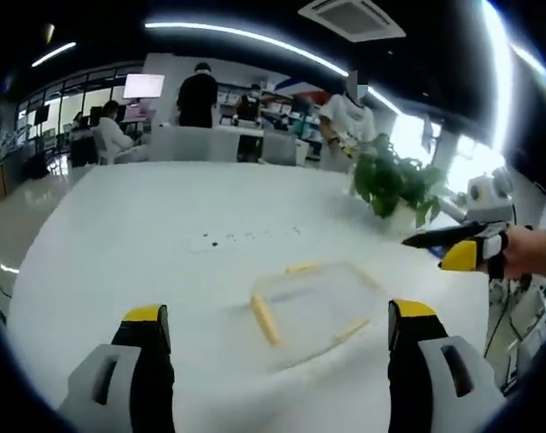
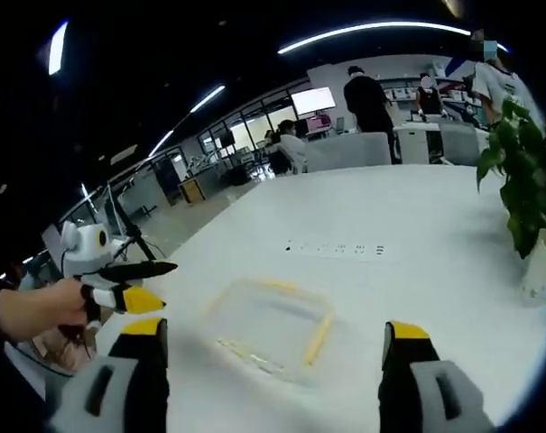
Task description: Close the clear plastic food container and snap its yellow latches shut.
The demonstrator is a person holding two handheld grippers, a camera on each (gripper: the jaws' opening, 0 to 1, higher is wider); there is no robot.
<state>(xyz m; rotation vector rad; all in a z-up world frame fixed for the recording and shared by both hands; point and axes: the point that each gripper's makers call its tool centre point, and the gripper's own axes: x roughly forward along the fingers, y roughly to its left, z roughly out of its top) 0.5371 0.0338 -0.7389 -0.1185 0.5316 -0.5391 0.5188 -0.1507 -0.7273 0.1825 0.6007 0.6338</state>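
Container (image 1: 310, 311) flat on white table (image 1: 146, 225), straight ahead of left gripper (image 1: 277, 329) and lined up between its jaws, a little beyond the tips. Same container (image 2: 268, 327) ahead of right gripper (image 2: 271, 336), again centred between the jaws. Both claws spread wide, empty, touching nothing. Lid apparently resting on the box, though too blurred to say whether seated; yellow latches (image 1: 264, 319) visible along the sides, state not readable, so judged as not yet snapped. Pressing down and latching seemingly all left to do.

Plenty of bare tabletop all round the container, near and far. Plant (image 1: 394, 185) far right, well apart from the work. Table edge closest on the left side and just behind the grippers. In left gripper view, right gripper's tip (image 1: 453, 248) coming in from the right, beside the container, apart from it.
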